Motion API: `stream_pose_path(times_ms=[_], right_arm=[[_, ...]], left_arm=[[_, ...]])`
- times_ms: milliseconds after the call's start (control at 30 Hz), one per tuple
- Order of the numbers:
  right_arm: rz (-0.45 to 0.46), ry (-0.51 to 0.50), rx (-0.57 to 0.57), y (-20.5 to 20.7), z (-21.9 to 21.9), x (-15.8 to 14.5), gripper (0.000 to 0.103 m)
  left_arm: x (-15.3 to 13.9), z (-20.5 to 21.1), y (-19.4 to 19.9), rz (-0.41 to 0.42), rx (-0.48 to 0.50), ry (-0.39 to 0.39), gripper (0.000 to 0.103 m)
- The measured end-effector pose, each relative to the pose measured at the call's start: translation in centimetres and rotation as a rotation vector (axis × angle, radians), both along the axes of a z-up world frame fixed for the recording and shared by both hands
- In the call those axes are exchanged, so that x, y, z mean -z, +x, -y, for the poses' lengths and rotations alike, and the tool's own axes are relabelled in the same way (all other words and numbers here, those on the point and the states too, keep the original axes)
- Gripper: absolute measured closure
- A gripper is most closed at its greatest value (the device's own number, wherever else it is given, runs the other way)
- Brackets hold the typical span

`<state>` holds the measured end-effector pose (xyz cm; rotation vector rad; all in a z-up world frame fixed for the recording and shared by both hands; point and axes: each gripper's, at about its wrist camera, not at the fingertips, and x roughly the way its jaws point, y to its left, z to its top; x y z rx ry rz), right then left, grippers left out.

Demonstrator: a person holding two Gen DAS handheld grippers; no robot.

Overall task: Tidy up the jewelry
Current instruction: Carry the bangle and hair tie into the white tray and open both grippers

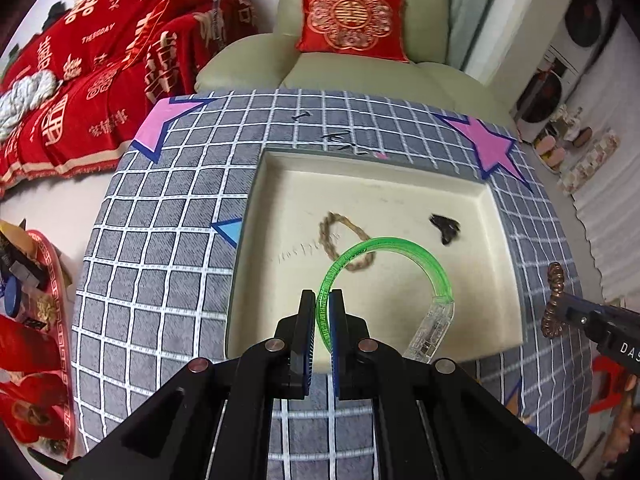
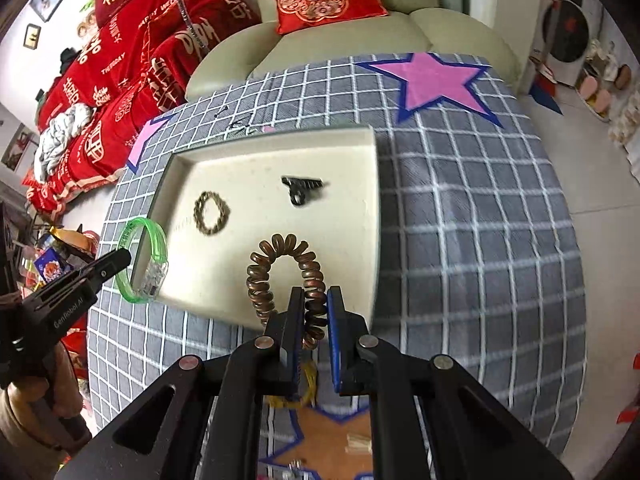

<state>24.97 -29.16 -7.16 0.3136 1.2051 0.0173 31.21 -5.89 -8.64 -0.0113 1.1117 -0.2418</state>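
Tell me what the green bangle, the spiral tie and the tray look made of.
Green bangle: translucent plastic, glossy, light passes through; clear section at one end.
Spiral tie: coiled plastic cord, bronze metallic sheen, probably not metal.
Tray: matte cream, speckled; possibly moulded pulp or plastic, hard to tell.

Pale green armchair (image 1: 360,68) at upper centre, bearing a red embroidered cushion (image 1: 352,20); red lettered blankets (image 1: 100,64) heaped upper left; washing machine (image 2: 568,36) upper right; pale floor tiles (image 2: 600,184) right.
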Motion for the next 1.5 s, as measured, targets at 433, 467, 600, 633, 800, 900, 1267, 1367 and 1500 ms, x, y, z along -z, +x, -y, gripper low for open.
stream_pose_path(times_ms=[433, 467, 600, 633, 800, 900, 1267, 1367, 1500], right_arm=[[-0.057, 0.045, -0.052, 7.9, -0.6, 3.7, 0.091], [-0.068, 0.054, -0.059, 8.2, -0.9, 4.2, 0.091], [-0.108, 0.078, -0.072, 9.0, -1.8, 6.2, 0.091], [-0.118, 0.078, -0.071, 9.2, -1.9, 6.6, 0.091], [-0.130, 0.027, -0.079, 10.0, -2.3, 8.0, 0.091], [-0.135, 0.013, -0.081, 10.4, -2.3, 8.5, 0.091], [-0.139, -0.005, -0.074, 10.4, -2.2, 8.8, 0.058], [-0.111, 0.020, -0.051, 10.2, -1.7, 8.1, 0.048], [-0.078, 0.056, -0.010, 9.8, -0.6, 6.8, 0.048]], left_arm=[[3.9, 1.4, 5.2, -0.054, -0.053, 0.060, 0.088], [4.2, 1.5, 5.4, -0.060, -0.053, 0.065, 0.088], [5.6, 1.9, 6.0, -0.085, -0.051, 0.084, 0.088], [6.0, 2.0, 6.2, -0.090, -0.051, 0.090, 0.088], [7.3, 2.5, 6.8, -0.097, -0.045, 0.124, 0.088], [7.5, 2.9, 6.9, -0.077, -0.033, 0.156, 0.088], [7.2, 3.8, 6.7, -0.061, 0.002, 0.209, 0.088], [6.8, 3.8, 6.5, -0.044, 0.008, 0.211, 0.088], [6.2, 3.6, 6.3, -0.034, 0.011, 0.197, 0.077]])
